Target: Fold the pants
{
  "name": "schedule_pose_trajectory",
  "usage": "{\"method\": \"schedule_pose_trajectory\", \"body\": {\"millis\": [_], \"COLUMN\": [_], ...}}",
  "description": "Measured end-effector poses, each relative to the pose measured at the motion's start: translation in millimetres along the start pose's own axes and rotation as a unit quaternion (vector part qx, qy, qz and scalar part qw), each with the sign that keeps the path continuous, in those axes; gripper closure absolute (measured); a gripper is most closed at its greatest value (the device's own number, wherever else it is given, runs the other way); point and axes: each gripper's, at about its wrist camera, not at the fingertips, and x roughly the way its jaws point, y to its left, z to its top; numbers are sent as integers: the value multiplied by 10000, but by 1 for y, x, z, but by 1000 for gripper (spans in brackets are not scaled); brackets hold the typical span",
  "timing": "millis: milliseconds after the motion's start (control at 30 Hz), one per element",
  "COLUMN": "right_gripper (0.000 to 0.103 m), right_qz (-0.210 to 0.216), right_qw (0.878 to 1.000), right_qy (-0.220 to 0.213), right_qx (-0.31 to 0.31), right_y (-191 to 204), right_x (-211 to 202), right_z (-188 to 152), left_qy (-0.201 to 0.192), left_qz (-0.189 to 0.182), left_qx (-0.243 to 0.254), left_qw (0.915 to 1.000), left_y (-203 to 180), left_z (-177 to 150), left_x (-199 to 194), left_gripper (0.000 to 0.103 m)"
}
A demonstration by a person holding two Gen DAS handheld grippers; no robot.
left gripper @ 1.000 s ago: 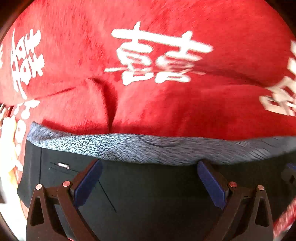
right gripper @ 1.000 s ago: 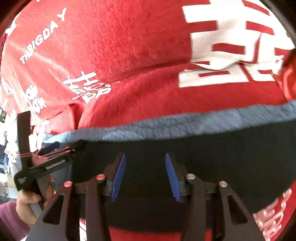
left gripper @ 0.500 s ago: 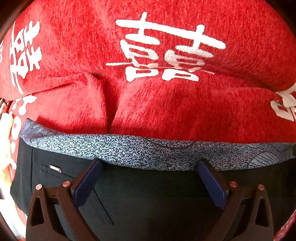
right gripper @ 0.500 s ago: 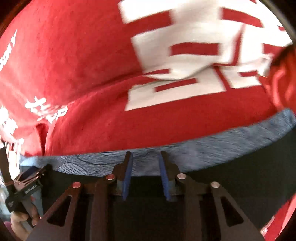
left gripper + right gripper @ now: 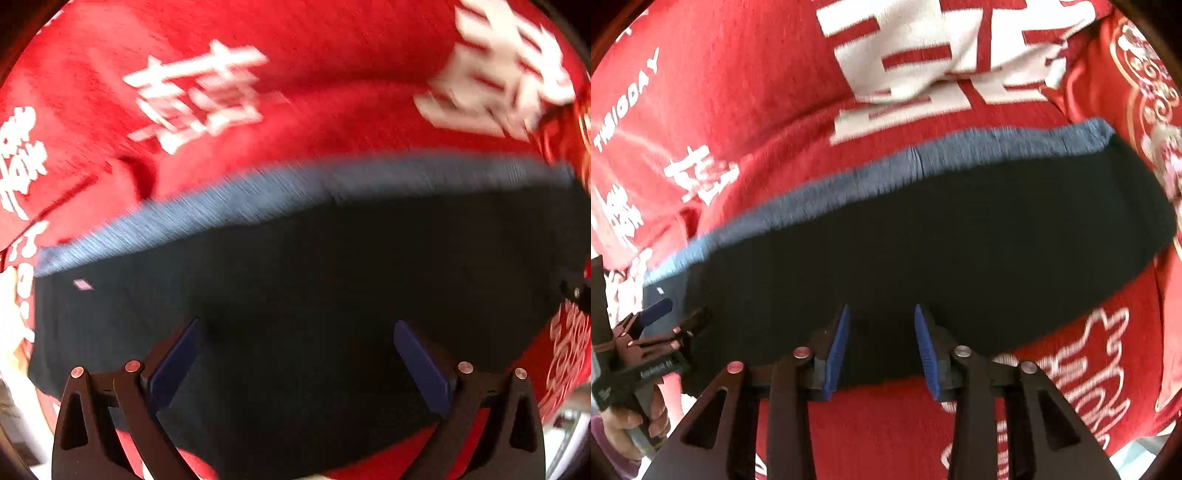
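Two grippers hang over a pair of black pants folded into a broad dark band that lies flat across a red blanket printed with white characters. Along the far edge of the pants runs a grey-blue speckled waistband, blurred in both views, and a small pale tag sits on the black cloth near the band's left end. In the left wrist view the left gripper points steeply down at the pants with its blue pads spread wide apart; only flat black cloth shows in the space between them, and no pad presses on it. In the right wrist view the right gripper stands over the near edge of the pants, its ribbed blue pads a modest gap apart and the jaws opening, with the black fabric behind the gap but nothing pinched. That same view shows the left gripper at the lower left, above the left end of the pants, held by a person's hand with a purple sleeve at the frame edge. A red cloth with gold ornament lies at the right end of the waistband.
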Motion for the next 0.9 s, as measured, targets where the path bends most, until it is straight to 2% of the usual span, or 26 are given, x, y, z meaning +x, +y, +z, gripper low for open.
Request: {"method": "schedule_pose_trajectory", "body": {"millis": [33, 100, 133, 233, 433, 900], "right_gripper": [63, 63, 62, 62, 59, 59], "right_qz": [-25, -9, -7, 46, 103, 299], "right_qw": [10000, 10000, 10000, 9999, 9996, 9970], "right_qy": [52, 3, -2, -2, 144, 432], "right_qx": [16, 53, 56, 145, 221, 573], "right_y": [-2, -3, -4, -8, -9, -34], "right_x": [0, -4, -6, -7, -9, -15], "right_z": [-6, -12, -13, -15, -20, -54], "left_qy": [48, -221, -223, -127, -22, 85], "left_qz": [44, 131, 125, 44, 115, 267], "left_qx": [19, -113, -151, -330, -341, -452], "left_qw": [10000, 9996, 9996, 9994, 9993, 9986], "left_y": [-6, -10, -10, -7, -10, -10], "left_z": [-6, -15, -17, -16, -15, -11], "left_x": [3, -1, 0, 1, 2, 4], "left_gripper": [0, 0, 0, 0, 0, 0]}}
